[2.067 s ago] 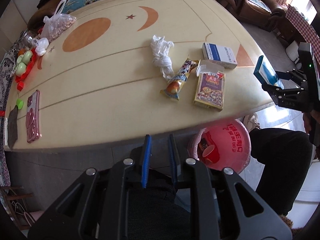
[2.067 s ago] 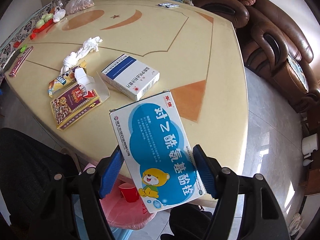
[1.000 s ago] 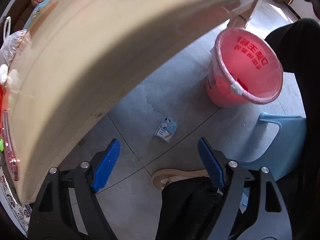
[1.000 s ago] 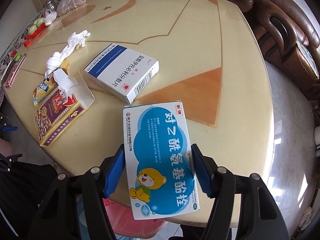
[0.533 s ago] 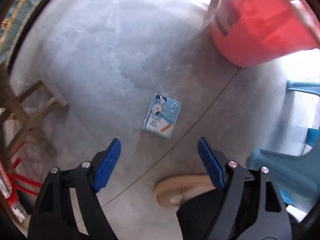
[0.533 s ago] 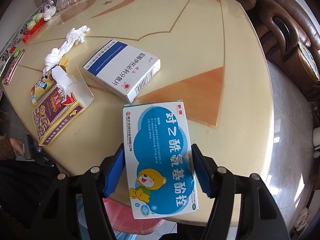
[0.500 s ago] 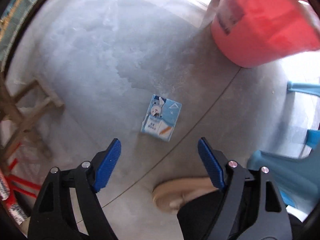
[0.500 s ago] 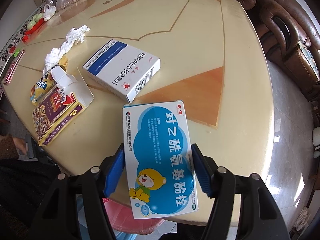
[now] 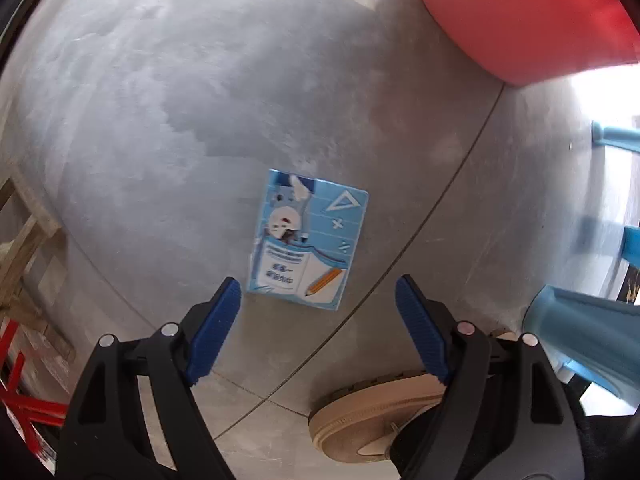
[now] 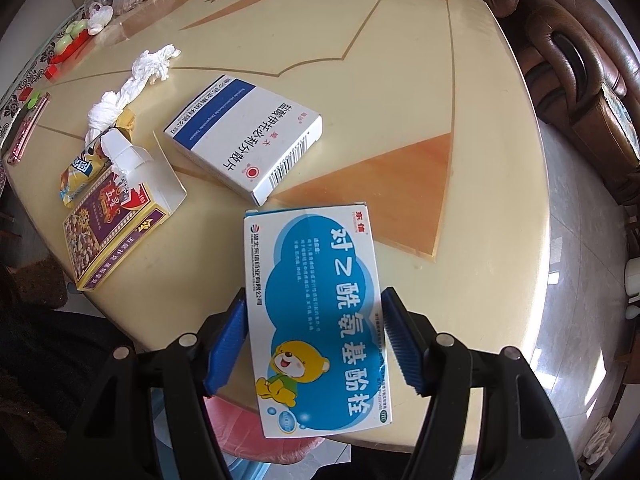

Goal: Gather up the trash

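Observation:
In the left wrist view a small blue carton [image 9: 306,240] lies flat on the grey floor. My left gripper [image 9: 318,304] is open just above it, its blue pads wide apart on either side of the carton's near edge. The pink trash bucket [image 9: 532,20] stands at the upper right. In the right wrist view my right gripper [image 10: 314,334] is shut on a blue-and-white medicine box [image 10: 316,316] with a yellow bear, held over the table's near edge. The bucket's pink rim [image 10: 240,432] shows below it.
On the cream table [image 10: 400,80] lie a white-and-blue medicine box [image 10: 244,140], an open purple-and-yellow box [image 10: 116,220], a snack wrapper [image 10: 80,172] and crumpled tissue [image 10: 132,84]. On the floor are a tan shoe [image 9: 372,420], a blue plastic stool [image 9: 588,336] and a wooden frame [image 9: 20,240].
My left gripper has opened, dropped from the table's edge to the floor and closed in on the blue carton. My right gripper has barely moved and still holds its box.

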Motion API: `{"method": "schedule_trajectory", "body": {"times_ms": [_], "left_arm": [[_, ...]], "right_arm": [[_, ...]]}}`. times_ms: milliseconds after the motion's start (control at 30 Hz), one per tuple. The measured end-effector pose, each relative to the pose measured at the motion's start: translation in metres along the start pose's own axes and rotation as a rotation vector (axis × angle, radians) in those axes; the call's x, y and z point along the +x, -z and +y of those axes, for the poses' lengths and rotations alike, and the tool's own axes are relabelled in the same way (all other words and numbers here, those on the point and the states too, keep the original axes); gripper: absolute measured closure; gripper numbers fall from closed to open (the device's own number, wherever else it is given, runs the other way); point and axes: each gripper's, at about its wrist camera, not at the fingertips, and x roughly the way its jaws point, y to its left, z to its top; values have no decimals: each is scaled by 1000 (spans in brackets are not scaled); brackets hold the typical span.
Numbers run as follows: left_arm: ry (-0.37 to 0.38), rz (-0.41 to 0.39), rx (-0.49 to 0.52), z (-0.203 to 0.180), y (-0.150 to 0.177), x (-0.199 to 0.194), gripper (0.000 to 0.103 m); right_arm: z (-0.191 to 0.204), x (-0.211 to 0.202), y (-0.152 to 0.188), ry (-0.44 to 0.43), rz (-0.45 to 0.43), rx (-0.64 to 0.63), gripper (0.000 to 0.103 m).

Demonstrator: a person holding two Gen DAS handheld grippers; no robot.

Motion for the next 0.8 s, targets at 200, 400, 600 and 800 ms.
{"method": "schedule_trajectory", "body": {"times_ms": [200, 400, 600, 800], "left_arm": [[-35, 30, 50, -6, -9, 26, 25], [-79, 7, 75, -8, -12, 38, 25], [-84, 26, 84, -1, -21, 43, 25], [-136, 68, 111, -7, -28, 61, 31]], "right_arm": [[0, 0, 1, 4, 5, 4, 39], [1, 0, -1, 5, 6, 13, 38], [-2, 1, -1, 11, 11, 32, 33], [-2, 2, -1, 9, 5, 39, 33]]}}
